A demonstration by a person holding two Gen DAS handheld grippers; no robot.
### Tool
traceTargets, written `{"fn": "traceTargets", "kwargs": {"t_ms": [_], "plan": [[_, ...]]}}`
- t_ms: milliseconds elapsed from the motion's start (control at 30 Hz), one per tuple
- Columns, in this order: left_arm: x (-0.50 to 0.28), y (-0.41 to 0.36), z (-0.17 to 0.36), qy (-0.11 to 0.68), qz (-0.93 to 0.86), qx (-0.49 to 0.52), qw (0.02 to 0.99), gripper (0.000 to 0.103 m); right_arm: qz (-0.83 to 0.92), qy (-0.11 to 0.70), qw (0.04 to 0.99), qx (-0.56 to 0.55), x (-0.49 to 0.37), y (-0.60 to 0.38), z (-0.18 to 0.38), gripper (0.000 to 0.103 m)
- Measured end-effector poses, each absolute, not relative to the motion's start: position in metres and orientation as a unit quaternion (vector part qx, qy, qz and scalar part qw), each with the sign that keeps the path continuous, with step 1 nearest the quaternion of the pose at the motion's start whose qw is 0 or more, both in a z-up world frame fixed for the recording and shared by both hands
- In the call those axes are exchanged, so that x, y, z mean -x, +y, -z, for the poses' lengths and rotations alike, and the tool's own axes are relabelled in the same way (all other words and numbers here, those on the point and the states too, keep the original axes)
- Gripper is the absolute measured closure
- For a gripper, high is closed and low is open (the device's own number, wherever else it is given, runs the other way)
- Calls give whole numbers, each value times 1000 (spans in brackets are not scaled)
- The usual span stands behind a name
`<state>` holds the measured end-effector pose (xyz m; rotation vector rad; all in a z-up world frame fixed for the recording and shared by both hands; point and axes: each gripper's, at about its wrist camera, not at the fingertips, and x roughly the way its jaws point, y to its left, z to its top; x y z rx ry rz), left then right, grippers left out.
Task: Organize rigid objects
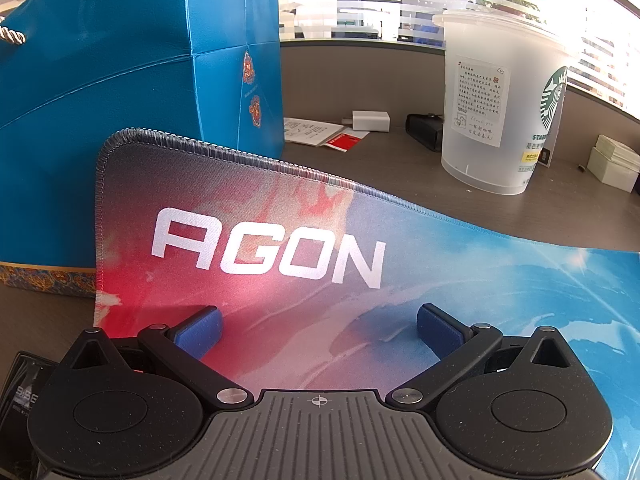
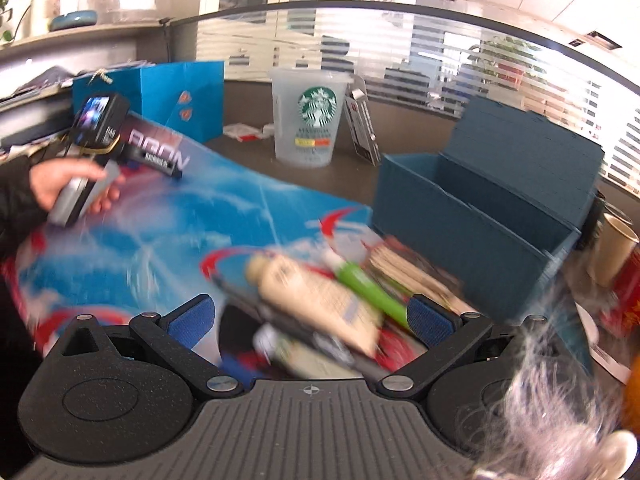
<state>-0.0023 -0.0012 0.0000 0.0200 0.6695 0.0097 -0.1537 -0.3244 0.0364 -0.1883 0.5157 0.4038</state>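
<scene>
A blurred heap of small items lies on the AGON desk mat (image 2: 168, 240) in the right wrist view: a beige bottle (image 2: 316, 288), a green tube (image 2: 372, 288), a black pen-like stick (image 2: 280, 316) and a stack of cards (image 2: 408, 268). My right gripper (image 2: 312, 316) is open just above this heap, holding nothing. An open dark blue box (image 2: 472, 216) stands right behind the heap. My left gripper (image 1: 318, 322) is open and empty, low over the mat (image 1: 280, 248) near its AGON print. The left gripper also shows in the right wrist view (image 2: 100, 136), held by a hand.
A blue gift bag (image 1: 140, 60) stands at the mat's back left corner. A clear Starbucks cup (image 1: 496, 108) stands behind the mat. A white charger (image 1: 370, 120), papers (image 1: 316, 130) and a white box (image 1: 614, 162) lie on the desk. A paper cup (image 2: 612, 248) stands at the right.
</scene>
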Motion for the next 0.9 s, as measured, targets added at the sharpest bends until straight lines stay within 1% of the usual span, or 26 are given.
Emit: {"fn": "traceTargets", "kwargs": {"t_ms": [133,300,433,567,600,667,767,800,867,900], "plan": [[2,-1,0,329,-5,-10,944,0,-220,270,932,96,166,-349,-29,0],[2,-1,0,328,-5,-10,944,0,-241,307,913,115,163,-357,-10,0],[2,-1,0,329,-5,-10,944,0,-260,312,902,150,159,-353,2,5],[2,-1,0,328,-5,-10,944,0,-279,327,891,143,149,-355,5,19],[2,-1,0,328,-5,-9,944,0,-283,333,890,134,146,-357,5,21],[2,-1,0,328,-5,-9,944,0,-297,341,885,113,143,-362,5,34],[3,-1,0,328,-5,-9,944,0,-306,340,882,114,144,-365,2,46],[2,-1,0,328,-5,-9,944,0,-307,343,881,113,144,-365,1,48],[2,-1,0,328,-5,-9,944,0,-306,350,879,110,143,-366,-1,57],[2,-1,0,328,-5,-9,944,0,-305,351,878,114,143,-365,-1,59]]}}
